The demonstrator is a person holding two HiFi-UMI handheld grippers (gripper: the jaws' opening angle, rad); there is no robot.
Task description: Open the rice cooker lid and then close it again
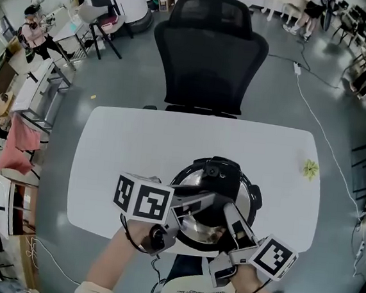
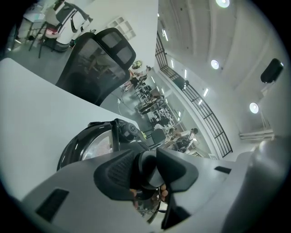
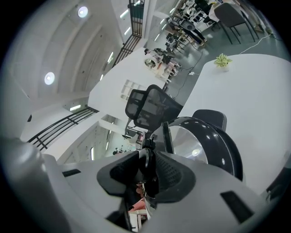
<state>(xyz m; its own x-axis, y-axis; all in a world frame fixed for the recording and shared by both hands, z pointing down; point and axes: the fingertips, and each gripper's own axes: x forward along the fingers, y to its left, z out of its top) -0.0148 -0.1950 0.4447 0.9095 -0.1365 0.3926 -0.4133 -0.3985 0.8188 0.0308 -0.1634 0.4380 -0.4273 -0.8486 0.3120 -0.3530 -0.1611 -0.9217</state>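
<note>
The black rice cooker [image 1: 250, 195] stands at the near edge of the white table [image 1: 125, 143]. Its lid [image 2: 91, 142] is raised at the far side, shiny inner plate toward me; the lid [image 3: 205, 142] also shows in the right gripper view. Both grippers meet at the cooker's near rim. My left gripper [image 1: 213, 200] comes in from the left, and its jaws [image 2: 148, 170] are shut on a dark rounded handle bar. My right gripper [image 1: 233, 217] reaches in from the right, jaws [image 3: 146, 175] pinching a thin dark curved edge of the same handle. The shiny inner pot [image 1: 197, 229] lies beneath them.
A black office chair [image 1: 208, 55] stands behind the table's far edge. A small green object [image 1: 309, 169] lies near the table's right side. A white cable [image 1: 314, 117] runs over the floor. Desks and people fill the back left of the room.
</note>
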